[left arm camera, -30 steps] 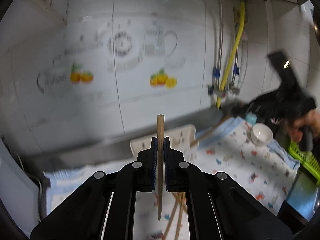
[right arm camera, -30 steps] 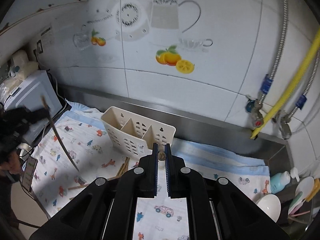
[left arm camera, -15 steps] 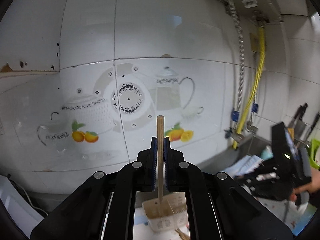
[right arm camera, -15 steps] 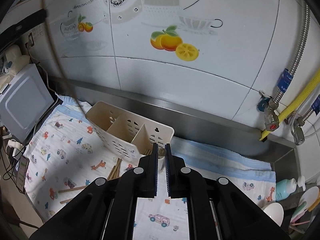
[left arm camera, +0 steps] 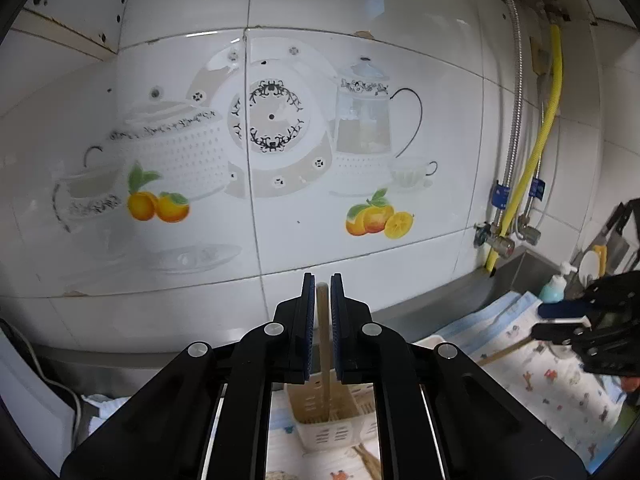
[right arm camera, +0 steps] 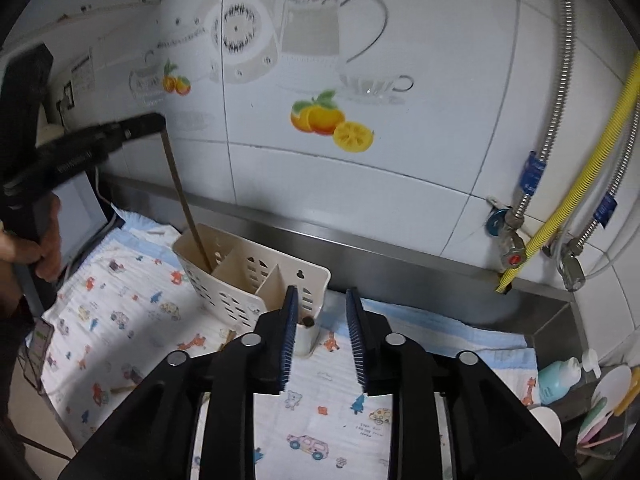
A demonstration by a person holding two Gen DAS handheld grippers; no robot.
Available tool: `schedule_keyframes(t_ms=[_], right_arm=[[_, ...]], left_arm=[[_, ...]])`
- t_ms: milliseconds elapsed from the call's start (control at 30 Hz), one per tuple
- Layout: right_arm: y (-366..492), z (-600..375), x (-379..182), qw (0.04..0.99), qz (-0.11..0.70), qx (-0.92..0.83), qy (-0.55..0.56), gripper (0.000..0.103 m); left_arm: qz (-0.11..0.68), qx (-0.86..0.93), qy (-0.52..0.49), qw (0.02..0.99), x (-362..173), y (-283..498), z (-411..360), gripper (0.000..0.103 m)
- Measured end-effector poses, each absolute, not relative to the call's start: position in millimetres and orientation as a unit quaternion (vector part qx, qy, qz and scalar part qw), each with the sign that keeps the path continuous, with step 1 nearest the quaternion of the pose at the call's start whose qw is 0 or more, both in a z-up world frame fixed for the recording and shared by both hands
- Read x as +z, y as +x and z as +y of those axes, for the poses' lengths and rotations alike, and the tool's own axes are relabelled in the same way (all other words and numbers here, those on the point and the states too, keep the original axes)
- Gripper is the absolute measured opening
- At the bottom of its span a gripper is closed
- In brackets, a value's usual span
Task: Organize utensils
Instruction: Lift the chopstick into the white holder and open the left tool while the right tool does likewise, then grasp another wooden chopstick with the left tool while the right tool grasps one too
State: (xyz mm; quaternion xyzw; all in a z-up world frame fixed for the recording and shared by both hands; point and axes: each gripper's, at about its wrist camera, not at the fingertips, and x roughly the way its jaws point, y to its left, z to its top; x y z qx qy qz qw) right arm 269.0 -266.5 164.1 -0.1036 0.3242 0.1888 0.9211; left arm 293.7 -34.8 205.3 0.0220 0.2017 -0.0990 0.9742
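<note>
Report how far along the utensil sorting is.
Done: nothing clearly seated yet. In hand: the left gripper holds a chopstick with its tip lowered into the end compartment of the caddy. The right gripper is open. Left: loose chopsticks lie on the cloth.

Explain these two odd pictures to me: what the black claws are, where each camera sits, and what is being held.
No robot here: a person carries a hand-held gripper in each hand, with a fisheye camera looking along its fingers. In the left camera's picture, the left hand-held gripper holds a wooden chopstick upright, its lower end inside the cream utensil holder. In the right camera's picture, the right hand-held gripper is open and empty. The holder stands on a printed cloth by the tiled wall; loose chopsticks lie beside it.
</note>
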Motion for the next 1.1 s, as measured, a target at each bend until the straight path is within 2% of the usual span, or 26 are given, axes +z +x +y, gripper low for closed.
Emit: schedule_keyframes(t_ms=[200, 267, 433, 767, 1100], right_arm=[[220, -273, 170, 0.929, 0.297, 0.196, -0.099, 0.028], [206, -275, 167, 0.930, 0.295, 0.200, -0.091, 0.028], [162, -271, 141, 0.927, 0.298, 0.211, -0.088, 0.028], [102, -261, 57, 0.920, 0.327, 0.208, -0.057, 0.028], [80, -259, -6, 0.915, 0.361, 0.178, -0.039, 0.028]], left_arm=[[0.195, -0.098, 0.038, 0.975, 210, 256, -29, 0.012], [0.198, -0.098, 0.040, 0.975, 206, 237, -25, 0.018], [0.226, -0.100, 0.045, 0.968, 180, 192, -13, 0.024], [0.313, -0.112, 0.023, 0.943, 77, 123, 14, 0.025], [0.400, -0.126, 0.037, 0.907, -19, 109, 17, 0.025]])
